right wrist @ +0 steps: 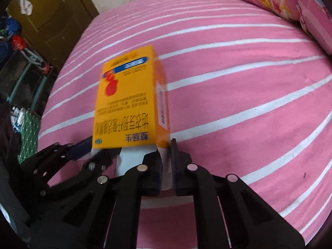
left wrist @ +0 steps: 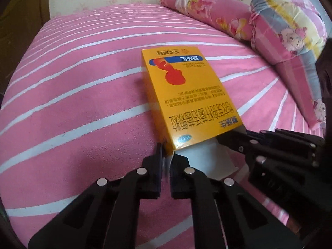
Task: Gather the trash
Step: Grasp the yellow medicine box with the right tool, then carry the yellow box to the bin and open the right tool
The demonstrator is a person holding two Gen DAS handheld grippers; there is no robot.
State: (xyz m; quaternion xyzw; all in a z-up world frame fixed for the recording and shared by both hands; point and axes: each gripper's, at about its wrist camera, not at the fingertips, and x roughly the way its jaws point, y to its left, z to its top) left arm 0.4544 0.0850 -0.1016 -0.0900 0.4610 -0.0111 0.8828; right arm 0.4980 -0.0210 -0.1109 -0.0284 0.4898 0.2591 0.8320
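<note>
Black fingers of the left gripper are closed on a white flap at the near left corner of one orange carton, which lies with its open end toward the cameras. Fingers of the right gripper are likewise closed, pinching the flap at the carton's near right corner; in that view the carton is motion-blurred. Each gripper appears in the other's view: the right gripper at the carton's right side, the left gripper at its left side. Both grippers thus meet at the same open end, with white inner flaps showing between them.

Beneath the carton spreads one bed covered by a pink sheet with white stripes; the carton sits near the middle of the bed, well apart from its edges, with nothing else around it on the sheet. Along the bed's far right edge lie two soft items: one rolled floral pillow and one folded cartoon-print quilt, touching each other. Beyond the bed's far left corner stand a brown door and a cluttered area of bags and cloths, too small to count.
</note>
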